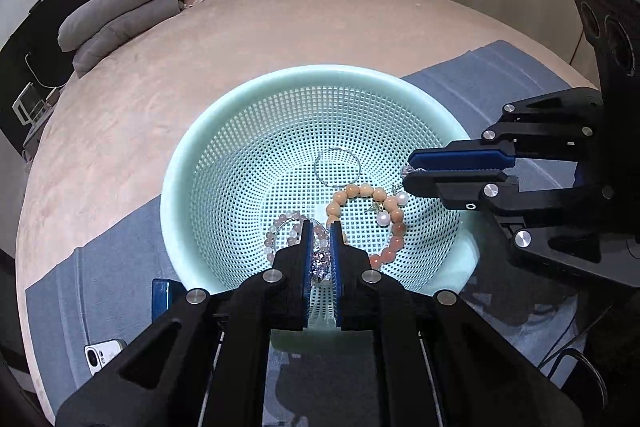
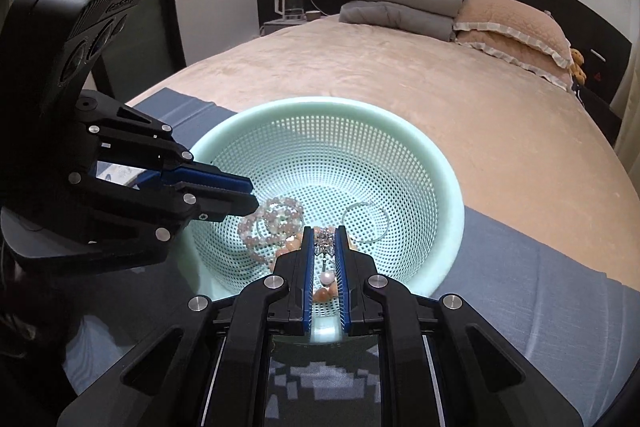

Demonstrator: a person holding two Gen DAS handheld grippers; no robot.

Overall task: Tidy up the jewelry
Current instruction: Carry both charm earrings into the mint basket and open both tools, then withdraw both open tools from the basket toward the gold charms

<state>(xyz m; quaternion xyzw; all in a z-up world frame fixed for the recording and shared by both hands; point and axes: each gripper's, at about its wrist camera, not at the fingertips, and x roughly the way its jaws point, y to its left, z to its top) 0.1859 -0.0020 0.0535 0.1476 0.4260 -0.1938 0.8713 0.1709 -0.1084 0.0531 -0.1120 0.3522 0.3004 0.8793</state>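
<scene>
Right now both grippers reach into a pale green perforated basket [image 1: 256, 131] that sits on a blue-grey cloth [image 1: 500, 75] spread across a pink-covered bed [image 1: 240, 39]. Left gripper [image 1: 321, 231] has its jaws drawn close together around a sparkly crystal piece [image 1: 320, 265] wedged between the blue pads, down near the basket's near wall. Right gripper [image 2: 324, 237] is likewise nearly closed, pinching a silver filigree earring [image 2: 325, 241] whose pearl drop [image 2: 327, 278] hangs between the fingers. In the left wrist view the right gripper comes in from the right side with its jaws pressed tight on something small and glittery at the tip.

On the basket floor lie a peach bead bracelet [image 1: 362, 193], a thin silver hoop [image 1: 337, 167] touching its upper edge, and a pale pink bead bracelet [image 1: 286, 227] just beside the left gripper's tip. Two white pearls [image 1: 385, 217] rest inside the peach bracelet's ring.

Grey folded pillows [image 2: 400, 3] and a ruffled pink pillow [image 2: 516, 27] sit at the head of the bed, and a phone [image 1: 102, 357] lies on the cloth near the left gripper
</scene>
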